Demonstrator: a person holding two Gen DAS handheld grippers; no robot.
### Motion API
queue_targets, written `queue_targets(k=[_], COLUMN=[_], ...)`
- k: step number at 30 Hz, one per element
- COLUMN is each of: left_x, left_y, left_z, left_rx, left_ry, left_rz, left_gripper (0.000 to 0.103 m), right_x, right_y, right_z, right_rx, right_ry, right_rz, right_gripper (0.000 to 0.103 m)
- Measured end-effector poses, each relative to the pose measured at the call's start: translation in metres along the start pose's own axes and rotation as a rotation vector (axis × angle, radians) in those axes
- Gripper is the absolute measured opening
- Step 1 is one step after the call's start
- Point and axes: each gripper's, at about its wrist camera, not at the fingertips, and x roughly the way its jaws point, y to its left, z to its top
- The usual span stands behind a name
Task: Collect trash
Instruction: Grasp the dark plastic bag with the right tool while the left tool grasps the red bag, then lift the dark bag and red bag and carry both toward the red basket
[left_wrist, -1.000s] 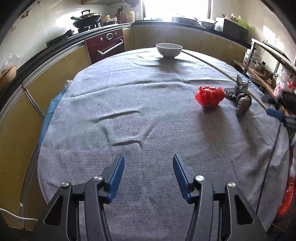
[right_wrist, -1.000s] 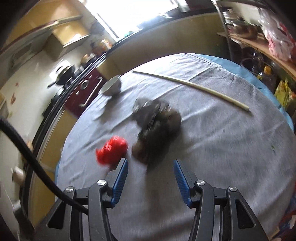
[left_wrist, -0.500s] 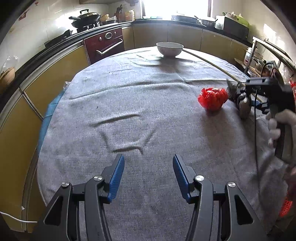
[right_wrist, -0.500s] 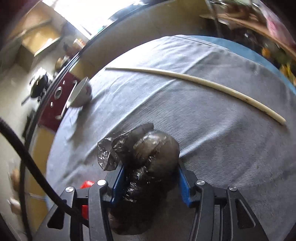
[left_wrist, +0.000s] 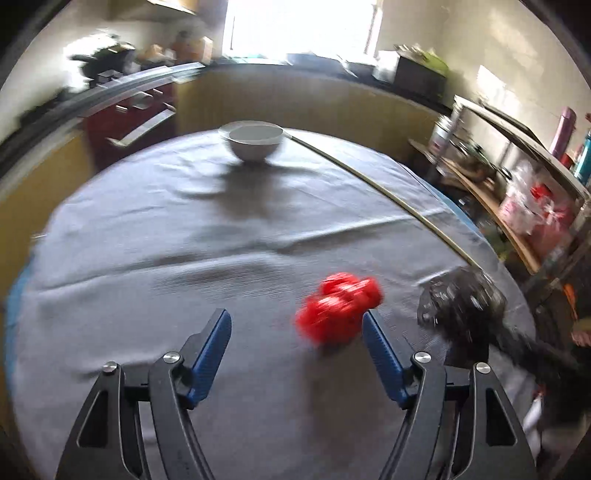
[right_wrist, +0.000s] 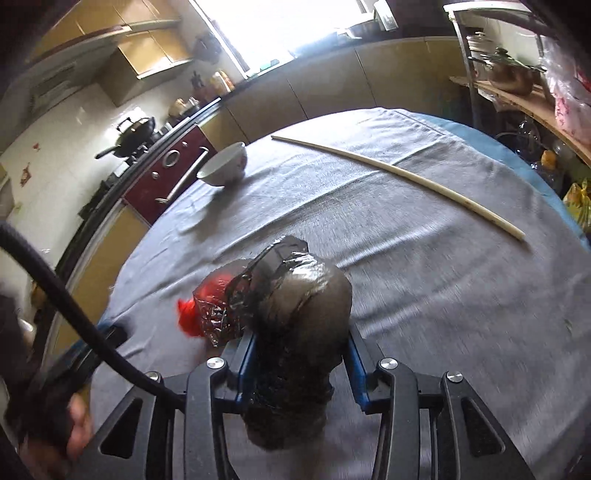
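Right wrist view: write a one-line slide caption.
Right gripper closing on a black plastic bag, red bag beside it.

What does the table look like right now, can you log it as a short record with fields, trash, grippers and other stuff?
surface: round table under a grey cloth
trash: red bag; black bag
left gripper: jaws opening, red bag just ahead, not gripped
right gripper: jaws closing on black bag
other items: white bowl, long pale stick
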Motion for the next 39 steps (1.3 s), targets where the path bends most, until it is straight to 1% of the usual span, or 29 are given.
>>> queue_targets(k=[1, 4, 6, 7, 8, 9, 10, 12, 14, 16, 20, 22, 25, 29, 33, 37, 39], left_x=[0.014, 0.040, 0.055, 0.061, 0.068, 0.070, 0.070, 0.063, 0.051, 0.035, -0.011, -0.032, -0.066, -0.100, -0.124, -0.136, -0.143], left_y=[-0.006, -0.016, -0.020, -0.020, -0.021, -0.022, -0.022, -0.024, -0.026, -0.026, -0.024, -0.025, -0.028, -0.032, -0.036, -0.042, -0.047], left_z=[0.006, 0.012, 0.013, 0.013, 0.011, 0.009, 0.008, 0.004, -0.002, -0.009, -0.031, -0.041, -0.056, -0.071, -0.085, -0.096, -0.102], left_rx=[0.008, 0.023, 0.008, -0.006, -0.013, -0.018, -0.025, -0.021, -0.019, -0.027, -0.032, -0.031, -0.024, -0.022, -0.020, -0.022, -0.012], left_ry=[0.026, 0.081, 0.120, 0.134, 0.160, 0.172, 0.168, 0.159, 0.150, 0.132, 0.075, 0.046, -0.012, -0.077, -0.121, -0.130, -0.142], left_rz=[-0.017, -0.068, -0.072, -0.084, -0.108, -0.121, -0.117, -0.092, -0.073, -0.071, -0.042, -0.010, 0.058, 0.115, 0.147, 0.155, 0.172], left_gripper=[0.074, 0.074, 0.072, 0.059, 0.048, 0.047, 0.046, 0.044, 0.043, 0.043, 0.043, 0.043, 0.043, 0.043, 0.043, 0.043, 0.043], right_x=[-0.011, -0.035, -0.048, -0.053, -0.057, -0.059, -0.061, -0.062, -0.065, -0.068, -0.079, -0.084, -0.095, -0.112, -0.127, -0.138, -0.144], right_y=[-0.003, -0.009, -0.015, -0.018, -0.020, -0.022, -0.024, -0.027, -0.026, -0.022, -0.011, -0.004, 0.006, 0.017, 0.022, 0.024, 0.023], right_z=[-0.006, -0.018, -0.025, -0.027, -0.030, -0.031, -0.033, -0.036, -0.039, -0.041, -0.047, -0.050, -0.055, -0.064, -0.078, -0.090, -0.095], right_rx=[-0.001, -0.007, 0.004, 0.011, 0.019, 0.023, 0.030, 0.044, 0.046, 0.037, 0.006, -0.007, -0.026, -0.048, -0.063, -0.073, -0.074], right_ry=[-0.003, -0.019, -0.027, -0.028, -0.029, -0.030, -0.031, -0.029, -0.033, -0.039, -0.063, -0.072, -0.094, -0.117, -0.127, -0.127, -0.132], right_rz=[0.006, 0.022, 0.037, 0.041, 0.046, 0.048, 0.050, 0.060, 0.070, 0.078, 0.101, 0.116, 0.138, 0.161, 0.177, 0.187, 0.193], right_gripper=[0.044, 0.044, 0.044, 0.044, 0.044, 0.044, 0.044, 0.044, 0.044, 0.044, 0.044, 0.044, 0.044, 0.044, 0.044, 0.044, 0.044])
